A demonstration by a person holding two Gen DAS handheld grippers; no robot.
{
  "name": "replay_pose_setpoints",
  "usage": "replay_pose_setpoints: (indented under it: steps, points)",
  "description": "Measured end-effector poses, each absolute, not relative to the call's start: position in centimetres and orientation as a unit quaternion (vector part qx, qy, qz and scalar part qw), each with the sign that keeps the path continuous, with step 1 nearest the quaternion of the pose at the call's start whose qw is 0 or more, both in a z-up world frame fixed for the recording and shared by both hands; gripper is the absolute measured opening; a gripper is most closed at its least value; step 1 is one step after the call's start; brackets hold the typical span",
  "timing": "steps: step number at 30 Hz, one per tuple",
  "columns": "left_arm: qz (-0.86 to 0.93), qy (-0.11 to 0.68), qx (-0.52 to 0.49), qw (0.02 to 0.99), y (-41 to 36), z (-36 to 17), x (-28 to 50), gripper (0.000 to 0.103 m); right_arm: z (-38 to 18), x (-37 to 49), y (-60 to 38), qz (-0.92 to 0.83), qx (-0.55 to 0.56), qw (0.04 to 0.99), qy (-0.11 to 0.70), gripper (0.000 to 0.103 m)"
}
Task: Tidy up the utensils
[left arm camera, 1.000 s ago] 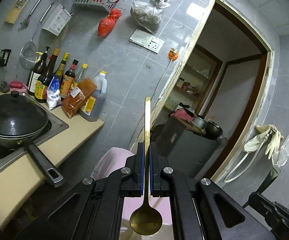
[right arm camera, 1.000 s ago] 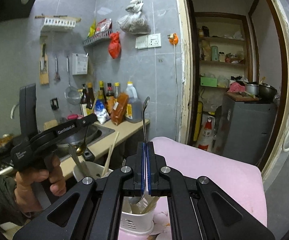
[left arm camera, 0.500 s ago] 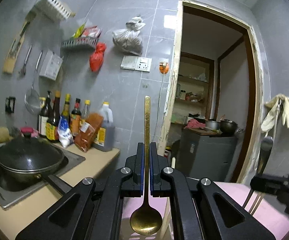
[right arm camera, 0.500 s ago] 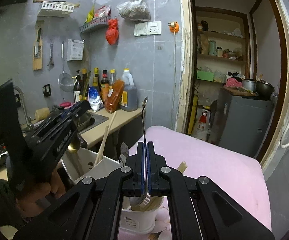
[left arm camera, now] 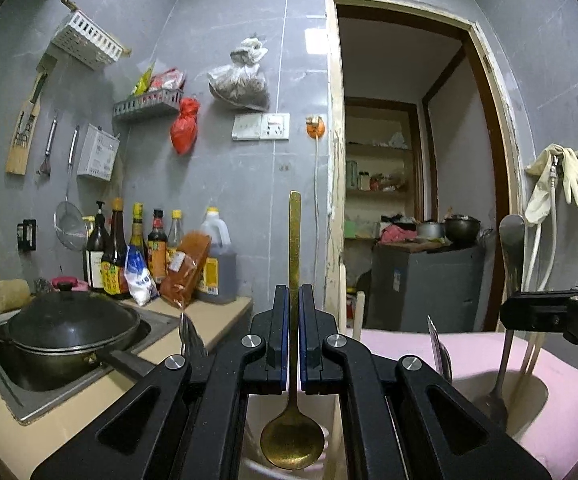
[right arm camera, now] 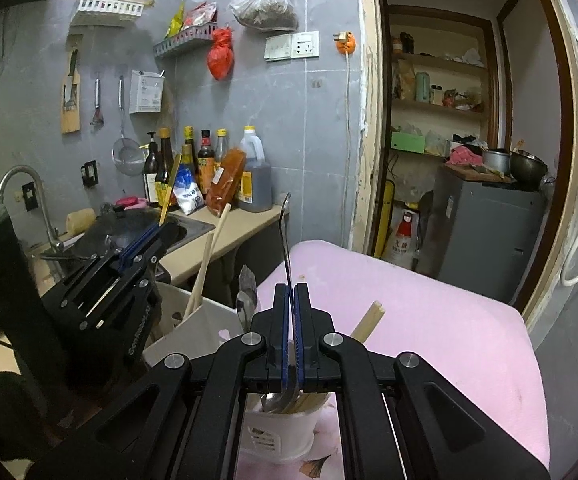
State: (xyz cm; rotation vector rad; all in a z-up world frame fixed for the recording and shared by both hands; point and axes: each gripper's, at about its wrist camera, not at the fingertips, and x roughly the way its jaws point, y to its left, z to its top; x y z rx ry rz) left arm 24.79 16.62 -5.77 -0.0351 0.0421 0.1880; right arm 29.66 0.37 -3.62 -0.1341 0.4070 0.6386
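My left gripper (left arm camera: pixel 293 300) is shut on a gold spoon (left arm camera: pixel 292 438), handle upright and bowl hanging over the white utensil holder (left arm camera: pixel 331 408). My right gripper (right arm camera: pixel 290 292) is shut on a silver spoon (right arm camera: pixel 285 232), whose bowl sits down inside the holder's small round cup (right arm camera: pixel 281 428). In the right wrist view the left gripper (right arm camera: pixel 145 236) hangs over the holder's left compartment (right arm camera: pixel 209 320) with the gold spoon's handle (right arm camera: pixel 170 188) sticking up. In the left wrist view the right gripper (left arm camera: pixel 549 310) shows at the right with the silver spoon (left arm camera: pixel 511 240).
The holder stands on a pink-covered surface (right arm camera: pixel 429 320). Chopsticks (right arm camera: pixel 209 264), a fork (left arm camera: pixel 191 336) and a knife (left arm camera: pixel 435 344) stick up from it. To the left are a counter with a wok (left arm camera: pixel 69 320) in the sink, bottles (left arm camera: pixel 157 248) and a tap (right arm camera: pixel 21 184).
The left gripper rolled upright and came down toward the holder, so the right gripper now shows at its right. The right gripper sank a little, the silver spoon lower in the cup.
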Motion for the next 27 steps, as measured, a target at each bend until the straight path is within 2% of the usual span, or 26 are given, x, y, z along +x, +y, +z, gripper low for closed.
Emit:
replay_pose_setpoints:
  steps: [8, 13, 15, 17, 20, 27]
  points:
    - [0.071, 0.102, -0.035, 0.992, 16.8, -6.5, 23.8, 0.003, -4.2, 29.6, 0.1, 0.307, -0.05, 0.922, 0.231, 0.006]
    - [0.056, 0.136, -0.066, 0.987, 17.5, -6.0, 23.4, 0.021, -3.4, 29.0, -0.2, 0.31, -0.034, 0.922, 0.23, 0.009]
    - [0.047, 0.142, -0.079, 0.985, 17.8, -5.2, 22.8, 0.024, -2.8, 28.6, -0.4, 0.313, -0.025, 0.923, 0.224, 0.011]
    - [0.04, 0.153, -0.088, 0.984, 17.9, -4.3, 22.3, 0.028, -2.0, 28.1, -0.5, 0.313, -0.019, 0.925, 0.216, 0.019]
    - [0.028, 0.163, -0.092, 0.982, 17.8, -2.7, 21.5, 0.029, -1.1, 27.5, -0.9, 0.31, -0.01, 0.928, 0.208, 0.019]
    - [-0.012, 0.19, -0.092, 0.977, 16.9, 0.6, 20.2, 0.046, 0.6, 25.8, -2.7, 0.275, 0.018, 0.939, 0.204, 0.023]
